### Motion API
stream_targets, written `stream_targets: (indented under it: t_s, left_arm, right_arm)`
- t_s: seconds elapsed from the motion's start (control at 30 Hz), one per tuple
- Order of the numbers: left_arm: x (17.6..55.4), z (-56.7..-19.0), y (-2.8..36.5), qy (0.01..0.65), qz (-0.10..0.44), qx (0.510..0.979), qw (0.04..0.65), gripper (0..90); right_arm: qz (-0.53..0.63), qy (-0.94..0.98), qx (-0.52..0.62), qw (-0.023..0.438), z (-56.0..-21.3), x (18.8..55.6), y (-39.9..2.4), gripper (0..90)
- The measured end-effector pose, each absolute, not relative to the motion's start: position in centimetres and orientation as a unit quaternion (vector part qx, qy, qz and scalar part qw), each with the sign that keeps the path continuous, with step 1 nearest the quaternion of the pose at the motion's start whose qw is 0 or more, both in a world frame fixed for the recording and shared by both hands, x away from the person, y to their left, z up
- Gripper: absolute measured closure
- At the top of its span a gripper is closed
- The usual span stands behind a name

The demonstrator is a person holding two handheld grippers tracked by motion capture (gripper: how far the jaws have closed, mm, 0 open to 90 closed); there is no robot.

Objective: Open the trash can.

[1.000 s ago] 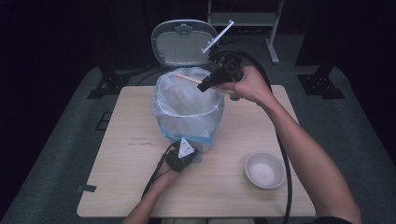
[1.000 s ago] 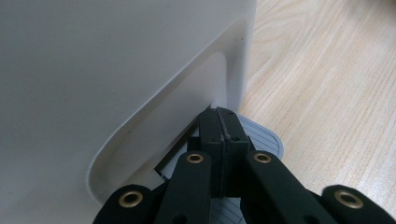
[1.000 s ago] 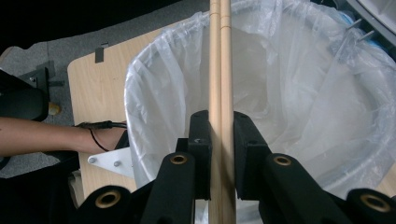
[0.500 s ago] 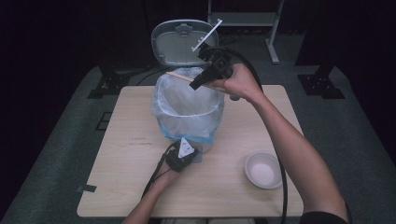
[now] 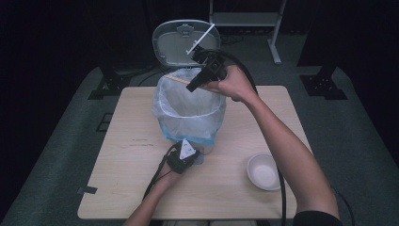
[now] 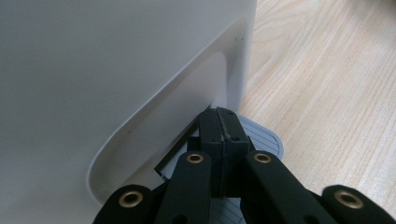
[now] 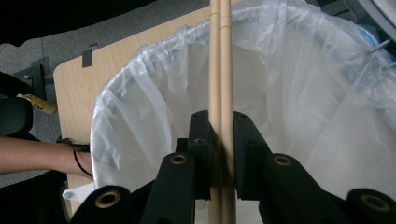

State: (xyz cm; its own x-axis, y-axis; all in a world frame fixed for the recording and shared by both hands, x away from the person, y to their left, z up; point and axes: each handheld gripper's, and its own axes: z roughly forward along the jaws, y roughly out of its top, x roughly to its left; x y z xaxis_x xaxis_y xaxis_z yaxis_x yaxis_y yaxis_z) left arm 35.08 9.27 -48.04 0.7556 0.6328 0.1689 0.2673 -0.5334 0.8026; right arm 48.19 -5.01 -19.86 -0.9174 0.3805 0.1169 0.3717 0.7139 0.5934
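A white pedal bin (image 5: 205, 141) lined with a clear plastic bag (image 5: 188, 101) stands mid-table, its lid (image 5: 181, 42) tipped up at the back. My right gripper (image 5: 195, 84) hovers over the bin's far rim, shut on a pair of wooden chopsticks (image 5: 175, 79) that point left over the opening. In the right gripper view the chopsticks (image 7: 220, 56) run straight out between the jaws of my right gripper (image 7: 221, 140), above the bag (image 7: 303, 93). My left gripper (image 5: 188, 153) is at the bin's foot, shut and empty; in its own view its tip (image 6: 219, 126) rests on the grey ribbed pedal (image 6: 266, 140) against the bin wall (image 6: 116, 70).
A white bowl (image 5: 263, 172) sits at the front right of the wooden table (image 5: 127, 188). A cable trails from the right gripper along the forearm. Dark floor and stand legs surround the table.
My right hand has shifted left with the chopsticks, bringing them further over the bin's opening. The left gripper has stayed on the pedal and the lid has stayed up.
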Motion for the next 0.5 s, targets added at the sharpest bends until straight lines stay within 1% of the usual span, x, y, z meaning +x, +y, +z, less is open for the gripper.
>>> stream_targets:
  t_s: [0.43, 0.47, 0.5]
  left_arm:
    - [35.08, -48.06, 9.26, 0.266, 0.228, 0.845, 0.404, 90.0]
    - [35.08, -48.05, 9.27, 0.266, 0.227, 0.845, 0.404, 90.0]
    - [35.07, -48.06, 9.26, 0.266, 0.228, 0.845, 0.403, 90.0]
  right_arm:
    - [0.311, 0.927, 0.209, 0.008, -20.43, 48.67, -4.53, 78.6]
    - [0.311, 0.927, 0.21, 0.007, -20.45, 48.72, -4.49, 78.4]
    - [0.311, 0.927, 0.211, 0.006, -20.47, 48.73, -4.43, 75.1]
